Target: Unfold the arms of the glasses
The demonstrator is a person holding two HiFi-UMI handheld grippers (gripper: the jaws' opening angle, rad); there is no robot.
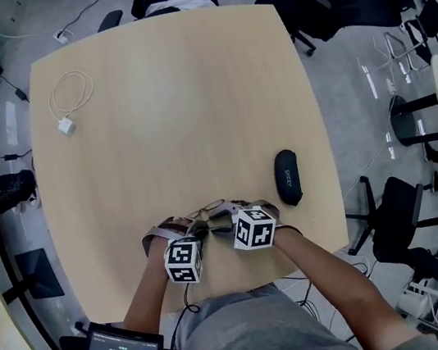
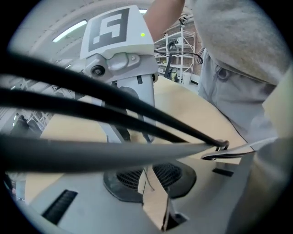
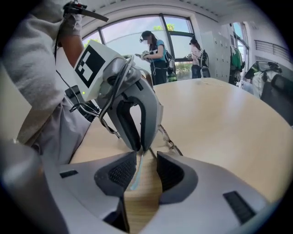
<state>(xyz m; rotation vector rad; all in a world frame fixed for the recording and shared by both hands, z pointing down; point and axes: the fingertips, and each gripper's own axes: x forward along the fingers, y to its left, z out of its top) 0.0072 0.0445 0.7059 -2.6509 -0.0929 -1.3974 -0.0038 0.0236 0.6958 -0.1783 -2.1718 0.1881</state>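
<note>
The thin-rimmed glasses (image 1: 208, 210) lie low over the table's near edge, between my two grippers. In the left gripper view the dark arms (image 2: 114, 109) cross close to the camera and meet at a hinge (image 2: 219, 145). My left gripper (image 2: 149, 172) is shut on a thin edge of the glasses; the right gripper view shows its fingertips (image 3: 141, 145) pinched together. My right gripper (image 3: 145, 167) faces it, and the lens edge (image 3: 136, 176) stands between its jaws. That edge leans by the left pad while the right pad stands apart, so the right gripper is open.
A black glasses case (image 1: 287, 177) lies to the right of the grippers. A white cable with a plug (image 1: 67, 104) sits at the far left of the wooden table (image 1: 175, 111). Office chairs stand around it, and people stand far off by the windows.
</note>
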